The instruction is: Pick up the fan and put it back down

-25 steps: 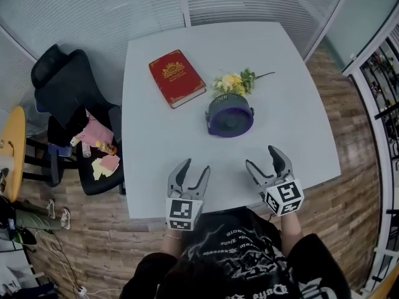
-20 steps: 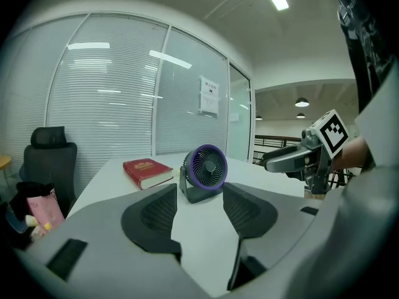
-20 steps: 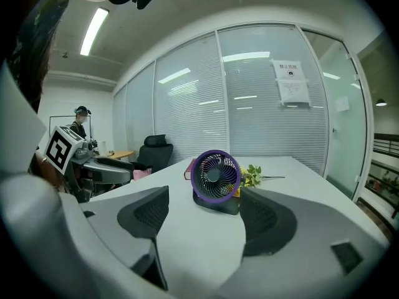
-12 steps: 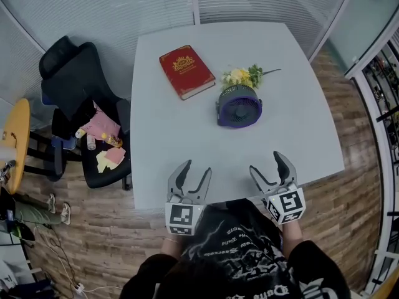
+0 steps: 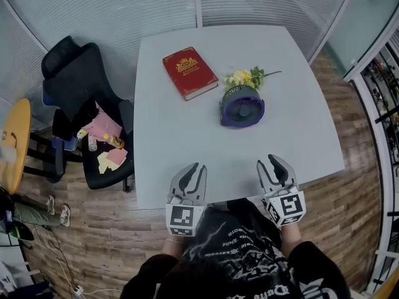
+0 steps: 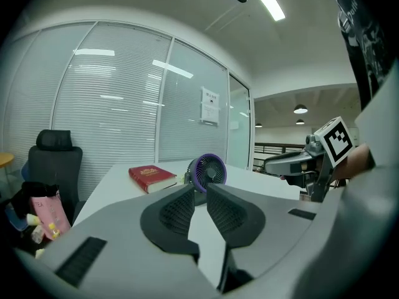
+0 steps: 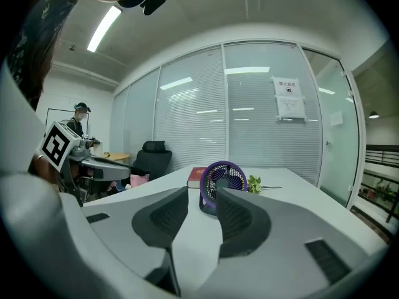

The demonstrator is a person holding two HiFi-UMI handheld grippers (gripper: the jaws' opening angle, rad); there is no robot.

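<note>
- Standing upright on the white square table (image 5: 174, 142), the small round purple fan (image 5: 242, 106) sits right of centre, its grille turned toward the person.
- A sprig of yellow flowers (image 5: 246, 77) lies just behind the fan; a red hardback book (image 5: 190, 73) lies to its left, apart from it.
- The left gripper (image 5: 195, 167) hovers over the table's near edge, well short of the fan. Its jaws have just been closing and stand a narrow slit apart, with nothing between them.
- The right gripper (image 5: 274, 161) hovers alongside at the same edge. Its jaws have also just been closing; the gap is wider and empty.
- A black office chair (image 5: 78, 86) stands left of the table.
</note>
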